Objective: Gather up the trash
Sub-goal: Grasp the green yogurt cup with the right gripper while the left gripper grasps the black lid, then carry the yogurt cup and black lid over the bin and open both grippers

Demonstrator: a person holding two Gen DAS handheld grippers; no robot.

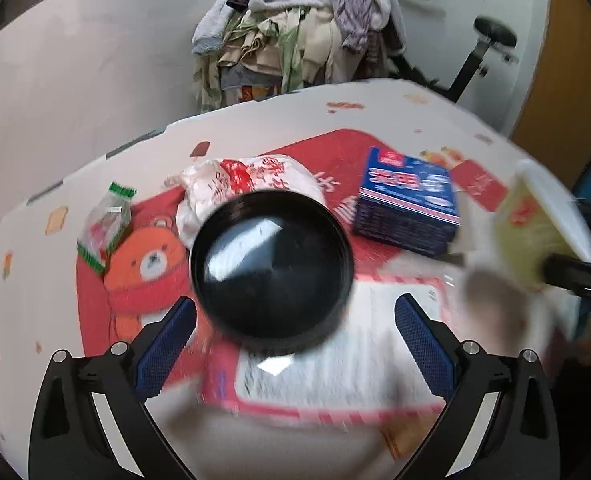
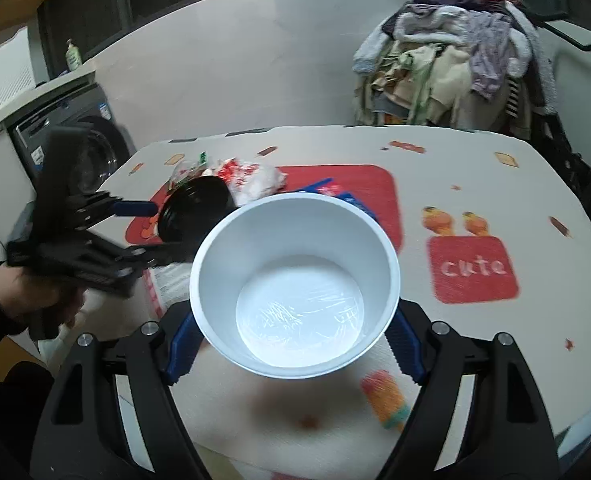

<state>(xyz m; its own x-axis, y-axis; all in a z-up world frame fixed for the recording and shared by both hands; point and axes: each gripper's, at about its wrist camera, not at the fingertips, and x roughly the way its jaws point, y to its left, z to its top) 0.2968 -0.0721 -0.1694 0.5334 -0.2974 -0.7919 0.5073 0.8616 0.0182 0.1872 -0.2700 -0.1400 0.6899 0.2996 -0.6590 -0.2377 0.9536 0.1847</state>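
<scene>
My left gripper (image 1: 295, 316) is shut on a round black plastic lid (image 1: 271, 266) and holds it above the table; it also shows in the right wrist view (image 2: 195, 212). My right gripper (image 2: 291, 340) is shut on a white paper bowl (image 2: 295, 280), empty inside, held over the table's near edge. On the table lie a crumpled white and red plastic bag (image 1: 251, 184), a green and clear wrapper (image 1: 105, 226), a blue box (image 1: 407, 204) and a red and white flat package (image 1: 335, 368).
The table (image 2: 475, 168) has a white patterned cloth with a red mat (image 1: 335, 152). A chair piled with clothes (image 2: 455, 64) stands behind it. A washing machine (image 2: 75, 148) is at the left. An exercise bike (image 1: 483, 52) is at the back right.
</scene>
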